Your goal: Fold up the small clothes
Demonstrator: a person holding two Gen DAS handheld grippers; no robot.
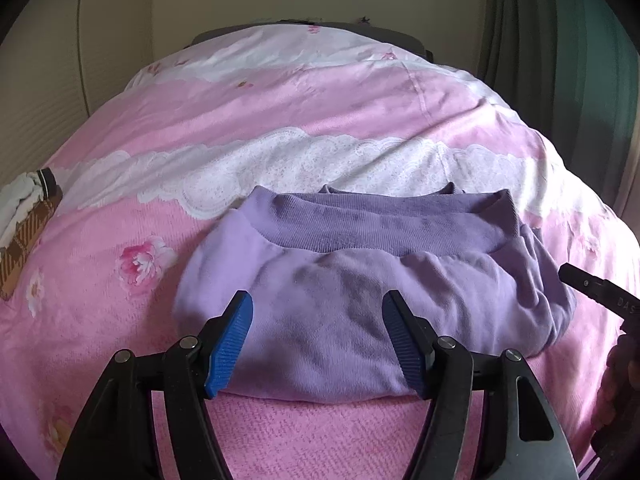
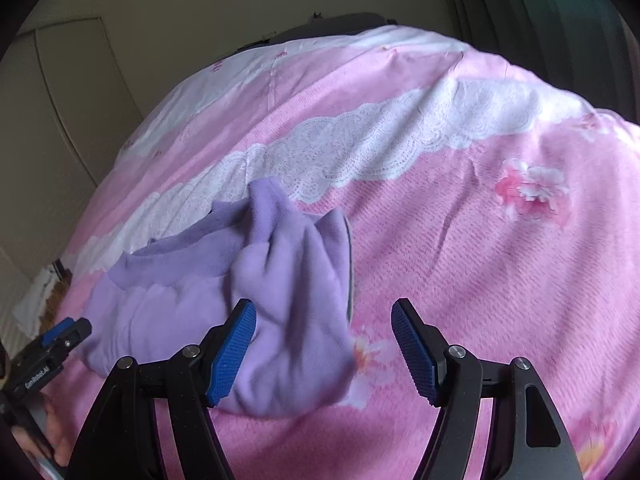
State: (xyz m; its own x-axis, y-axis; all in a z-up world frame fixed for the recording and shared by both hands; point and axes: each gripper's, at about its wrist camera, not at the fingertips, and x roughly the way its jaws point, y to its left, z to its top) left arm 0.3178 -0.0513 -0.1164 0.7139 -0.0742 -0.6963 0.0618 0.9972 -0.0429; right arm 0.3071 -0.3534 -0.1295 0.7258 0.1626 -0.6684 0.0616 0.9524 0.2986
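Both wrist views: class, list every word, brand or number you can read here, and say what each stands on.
"GenRobot.AI": white lettering on the black body of the left gripper, in the right wrist view.
"DAS": embossed letters on the right gripper, cut off by the left wrist view's edge.
No lettering shows on the purple garment or pink floral bedspread.

folded garment [image 1: 360, 280] on bedspread [image 1: 280, 112] near front edge, clothes pile [image 1: 28, 216] far left, curtain [image 1: 560, 60] behind at right, wall behind bed

Purple garment [image 2: 224, 312] bunched on pink bedspread [image 2: 480, 260], R gripper [image 2: 324, 340] open above, empty.
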